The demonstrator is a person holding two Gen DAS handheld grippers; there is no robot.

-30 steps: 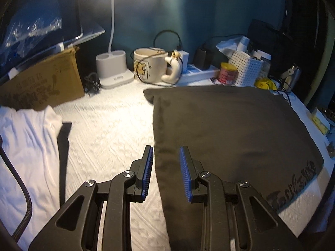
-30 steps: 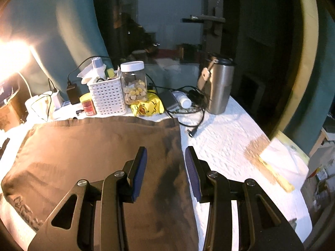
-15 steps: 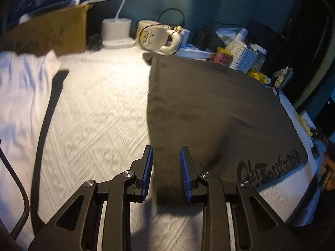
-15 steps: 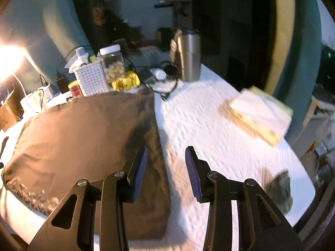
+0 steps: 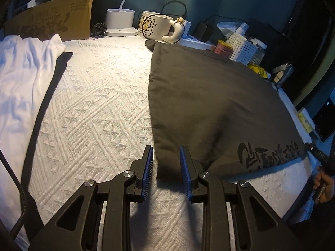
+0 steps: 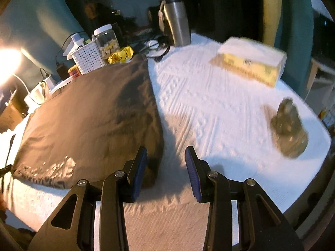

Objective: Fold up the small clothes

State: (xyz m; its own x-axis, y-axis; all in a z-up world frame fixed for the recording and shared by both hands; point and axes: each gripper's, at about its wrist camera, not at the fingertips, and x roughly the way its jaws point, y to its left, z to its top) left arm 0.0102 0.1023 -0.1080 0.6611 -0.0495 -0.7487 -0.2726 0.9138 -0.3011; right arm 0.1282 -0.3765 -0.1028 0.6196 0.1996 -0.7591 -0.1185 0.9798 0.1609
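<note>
A dark brown garment [image 5: 209, 96] lies flat on the white textured cloth [image 5: 94, 108], with black lettering [image 5: 270, 152] along its near edge. My left gripper [image 5: 166, 149] hovers at the garment's near left corner, blue pads apart and the corner showing in the gap, nothing pinched. In the right wrist view the same garment [image 6: 94, 115] fills the left half. My right gripper [image 6: 166, 149] stands open at its near right corner, left finger [image 6: 139, 167] over the fabric, right finger over bare cloth.
A white garment [image 5: 21, 79] lies crumpled far left by a cardboard box [image 5: 52, 21]. Lamp base [image 5: 120, 22], mug [image 5: 155, 25], basket [image 6: 88, 57], jar [image 6: 106, 40] and steel tumbler [image 6: 177, 23] line the back. A tissue box [image 6: 251, 62] and a greenish lump [image 6: 290, 129] sit right.
Both grippers have drawn back toward the near edge and sunk lower, from over the garment's middle to its two near corners. Their jaw gaps look the same.
</note>
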